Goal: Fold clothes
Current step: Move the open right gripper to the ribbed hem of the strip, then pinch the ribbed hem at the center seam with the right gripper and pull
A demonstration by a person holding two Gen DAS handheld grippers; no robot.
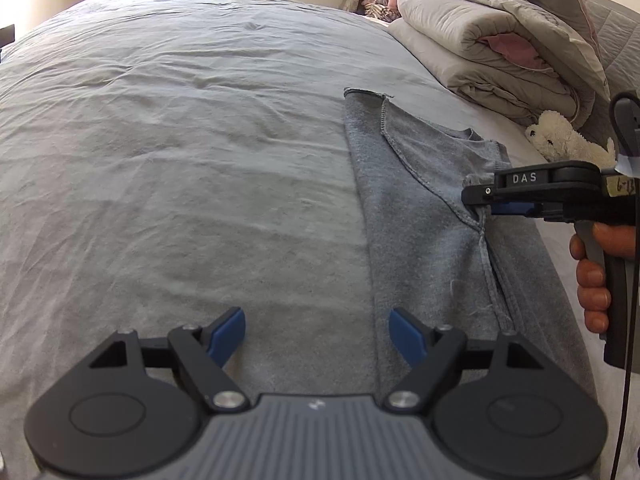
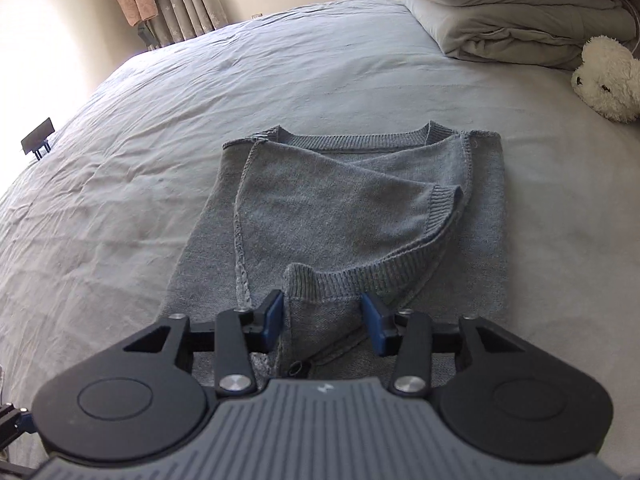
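Note:
A grey knit sweater lies flat on the bed, sleeves folded across its body, neckline at the far end. It also shows in the left wrist view at the right. My right gripper is open, its blue pads either side of a raised ribbed cuff without pinching it. In the left wrist view the right gripper comes in from the right over the sweater. My left gripper is open and empty, hovering at the sweater's near left edge.
The bed has a wrinkled grey sheet. A folded grey duvet and a white plush toy lie at the far right; the toy also shows in the right wrist view. Curtains hang behind.

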